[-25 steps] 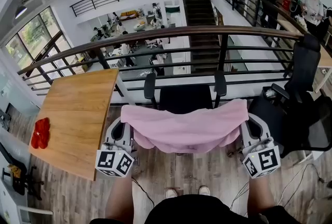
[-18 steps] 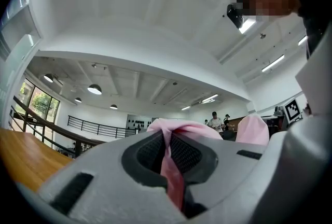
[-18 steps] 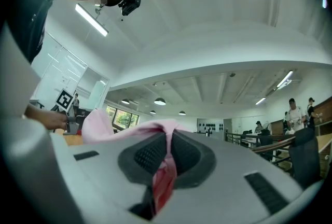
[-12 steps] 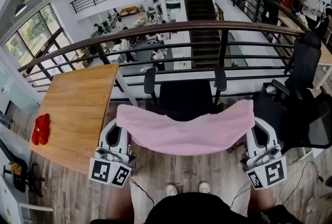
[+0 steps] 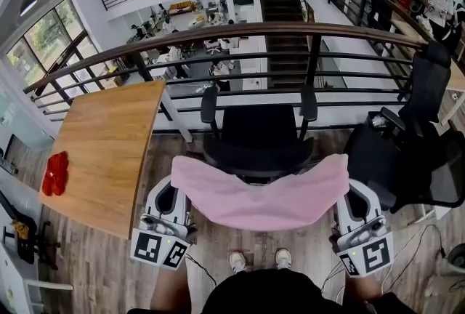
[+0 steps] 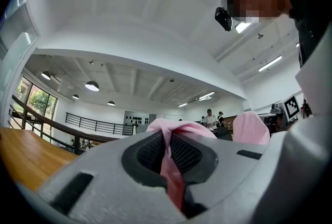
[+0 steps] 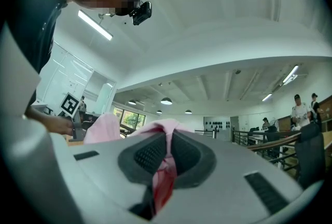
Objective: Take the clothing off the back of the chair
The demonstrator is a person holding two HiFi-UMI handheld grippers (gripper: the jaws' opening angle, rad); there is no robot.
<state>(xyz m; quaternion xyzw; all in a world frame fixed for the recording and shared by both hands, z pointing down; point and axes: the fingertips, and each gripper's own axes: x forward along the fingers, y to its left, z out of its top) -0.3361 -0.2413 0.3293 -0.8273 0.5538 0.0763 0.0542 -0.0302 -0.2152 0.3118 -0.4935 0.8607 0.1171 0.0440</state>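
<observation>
A pink garment (image 5: 261, 192) hangs stretched between my two grippers in the head view, clear of the black office chair (image 5: 258, 137) behind it. My left gripper (image 5: 180, 182) is shut on the garment's left end. My right gripper (image 5: 343, 178) is shut on its right end. In the left gripper view the pink cloth (image 6: 171, 166) is pinched between the dark pads of my left gripper (image 6: 168, 153). The right gripper view shows the same pink cloth (image 7: 165, 176) squeezed in my right gripper (image 7: 167, 158). The chair's back is bare.
A wooden table (image 5: 109, 145) stands at the left with a red object (image 5: 55, 174) near its left edge. A dark railing (image 5: 276, 33) runs behind the chair. A second black chair (image 5: 414, 145) is at the right. People sit at desks far right.
Both grippers have drawn the pink garment back toward me, away from the chair. The chair's back and seat now show fully beyond the cloth.
</observation>
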